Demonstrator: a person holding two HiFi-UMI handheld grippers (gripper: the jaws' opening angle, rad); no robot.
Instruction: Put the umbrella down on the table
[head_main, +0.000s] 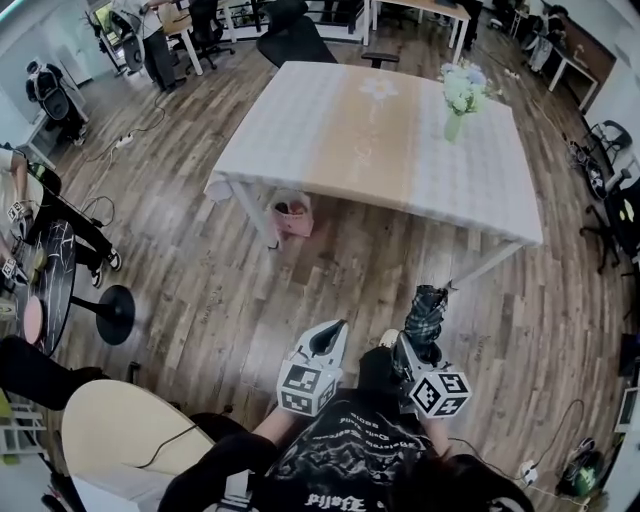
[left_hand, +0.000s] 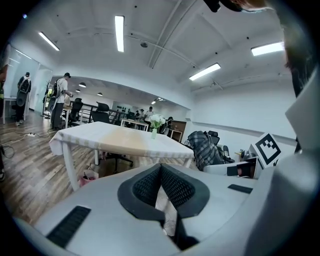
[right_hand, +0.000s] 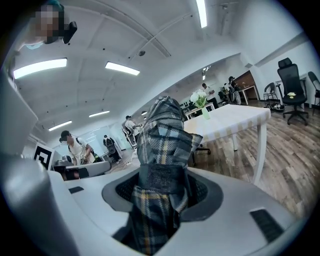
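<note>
A folded plaid umbrella (head_main: 425, 312) sticks forward out of my right gripper (head_main: 405, 347), whose pads are shut on its wrapped cloth (right_hand: 162, 145) at the strap. In the head view both grippers are low, close to the person's body and well short of the table (head_main: 350, 135), which has a pale cloth with a tan stripe. My left gripper (head_main: 335, 332) is beside the right one, its dark pads meeting at the tips with nothing between them (left_hand: 160, 168). The left gripper view shows the umbrella (left_hand: 205, 147) to its right and the table (left_hand: 110, 137) ahead.
A vase of white flowers (head_main: 457, 95) stands near the table's far right corner. A pink bin (head_main: 293, 217) sits under the table's near left leg. At left are a black round stool (head_main: 115, 313) and a cream round tabletop (head_main: 125, 425). Office chairs and people are beyond.
</note>
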